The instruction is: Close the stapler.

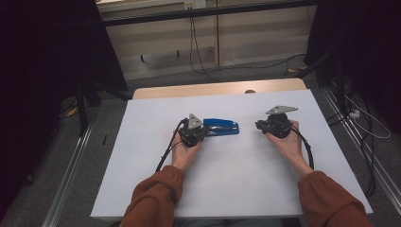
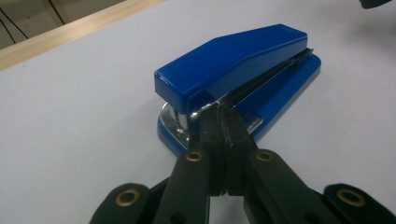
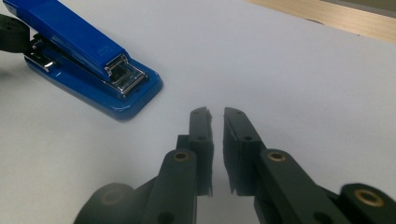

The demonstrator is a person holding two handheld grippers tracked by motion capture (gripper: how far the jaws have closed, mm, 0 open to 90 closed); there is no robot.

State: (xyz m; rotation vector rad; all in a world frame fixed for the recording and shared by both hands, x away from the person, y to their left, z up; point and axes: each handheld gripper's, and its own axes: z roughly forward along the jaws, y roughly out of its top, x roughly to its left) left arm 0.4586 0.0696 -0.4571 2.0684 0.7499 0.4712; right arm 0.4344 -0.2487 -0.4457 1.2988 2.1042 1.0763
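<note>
Blue stapler lies lengthwise across frame centre, our left gripper closed at its left end, right gripper slightly parted, empty, well right.

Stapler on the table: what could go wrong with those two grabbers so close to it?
The left gripper is shut, its tips right at the back end of the stapler. A push there might slide the stapler across the smooth white table instead of gripping it. The right gripper sits apart from it with only a narrow gap between its jaws, probably too narrow to fit around the stapler unless it opens wider first.
</note>
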